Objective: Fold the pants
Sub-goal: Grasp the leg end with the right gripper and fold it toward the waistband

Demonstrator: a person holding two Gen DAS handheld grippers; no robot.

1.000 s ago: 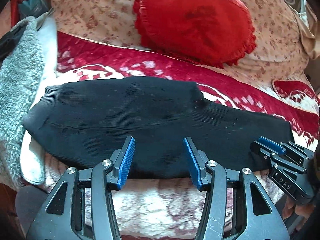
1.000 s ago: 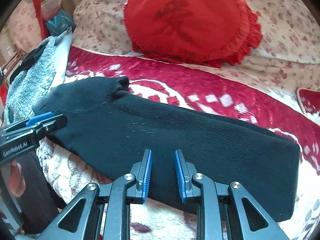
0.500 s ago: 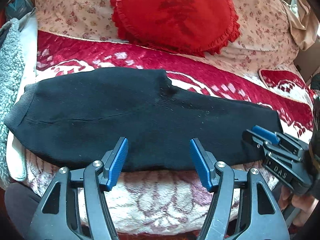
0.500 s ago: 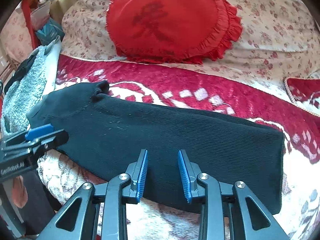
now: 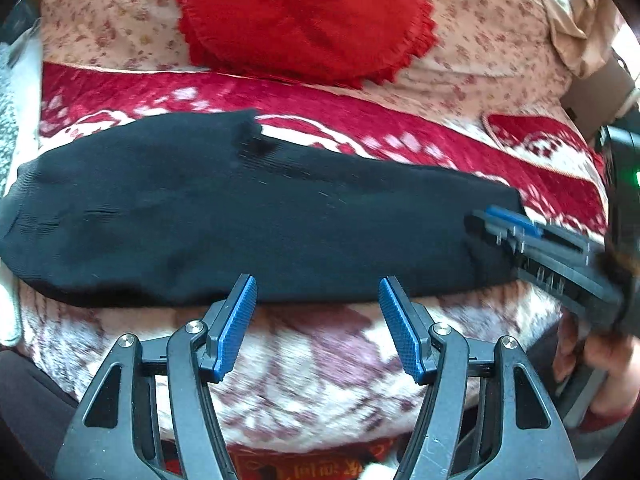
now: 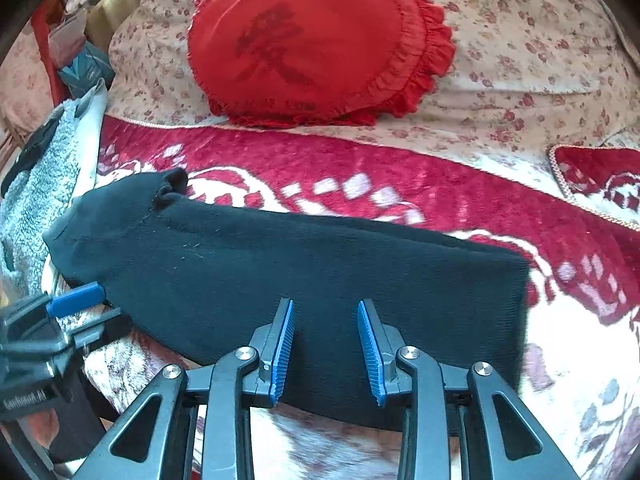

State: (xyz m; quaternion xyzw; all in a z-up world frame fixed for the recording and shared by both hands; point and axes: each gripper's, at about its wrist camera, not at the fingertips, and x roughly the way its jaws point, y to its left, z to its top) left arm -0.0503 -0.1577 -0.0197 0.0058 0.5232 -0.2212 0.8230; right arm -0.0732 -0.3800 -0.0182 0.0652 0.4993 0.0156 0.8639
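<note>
The black pants (image 5: 248, 216) lie flat in a long folded strip across the red-and-white bedspread (image 5: 328, 100). They also show in the right wrist view (image 6: 312, 276). My left gripper (image 5: 318, 292) is open and empty, just short of the strip's near edge. My right gripper (image 6: 326, 320) is open and empty, with its fingertips over the near edge toward the strip's right end. The right gripper also shows in the left wrist view (image 5: 520, 232), at the strip's right end. The left gripper shows in the right wrist view (image 6: 76, 300), by the strip's left end.
A red ruffled cushion (image 6: 312, 44) rests against a floral pillow (image 6: 520, 40) behind the pants. A grey fluffy cloth (image 6: 36, 196) lies at the left edge of the bed. A second red patterned cushion (image 6: 600, 180) sits at the right.
Both grippers have pulled back toward the near edge of the bed. Both have opened wider, the right one from nearly shut. The pants have not moved.
</note>
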